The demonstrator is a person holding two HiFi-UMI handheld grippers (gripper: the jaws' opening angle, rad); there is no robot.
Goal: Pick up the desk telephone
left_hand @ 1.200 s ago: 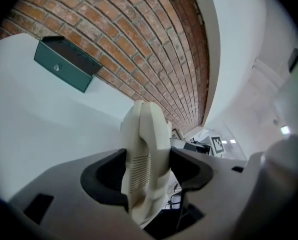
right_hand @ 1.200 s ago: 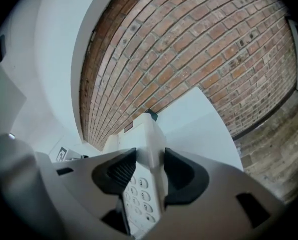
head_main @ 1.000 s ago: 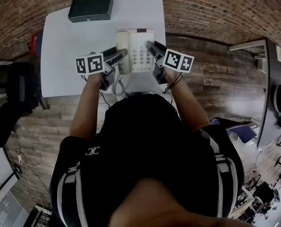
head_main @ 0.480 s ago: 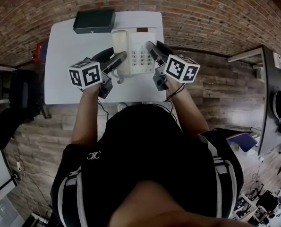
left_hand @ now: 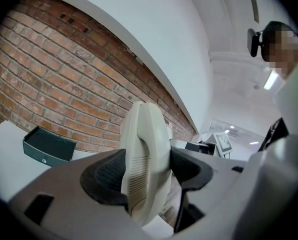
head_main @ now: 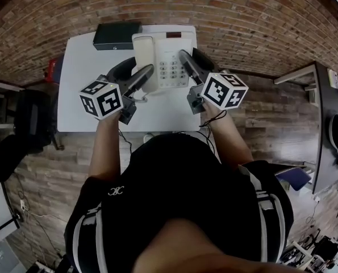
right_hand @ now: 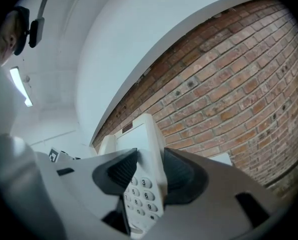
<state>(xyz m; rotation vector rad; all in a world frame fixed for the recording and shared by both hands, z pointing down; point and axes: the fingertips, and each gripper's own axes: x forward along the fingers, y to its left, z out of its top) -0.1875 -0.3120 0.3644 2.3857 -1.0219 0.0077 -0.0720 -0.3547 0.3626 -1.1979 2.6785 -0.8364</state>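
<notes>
Two-handed lift, desk telephone (head_main: 163, 56) is clamped from both sides.

Left tool (left_hand: 144, 170): jaws spread wide and closed on the handset (left_hand: 141, 149) side, pads pressing either face of it. Right tool (right_hand: 150, 174): jaws closed on the opposite edge of the body, one pad on the keypad (right_hand: 141, 204) face and one on the underside. Nothing else is in either tool.

Doing this step well:
- raise both tools at the same rate. The phone spans between them, so any height mismatch tilts it.
- don't pull the tools apart or push them together; each one only has an edge.
- the left tool is what holds the handset on its cradle, so don't relax it.
- keep the body roughly level and avoid wrist roll.

Position, using the dark box (head_main: 116, 36) as reference: the phone sits just right of it, top-left corner overlapping the box's right end in the head view. That suggests it's already clear of the counter (head_main: 78, 90), though I can't see the gap itself. Both tools are on the person's side of the box, flanking the phone's near half.
</notes>
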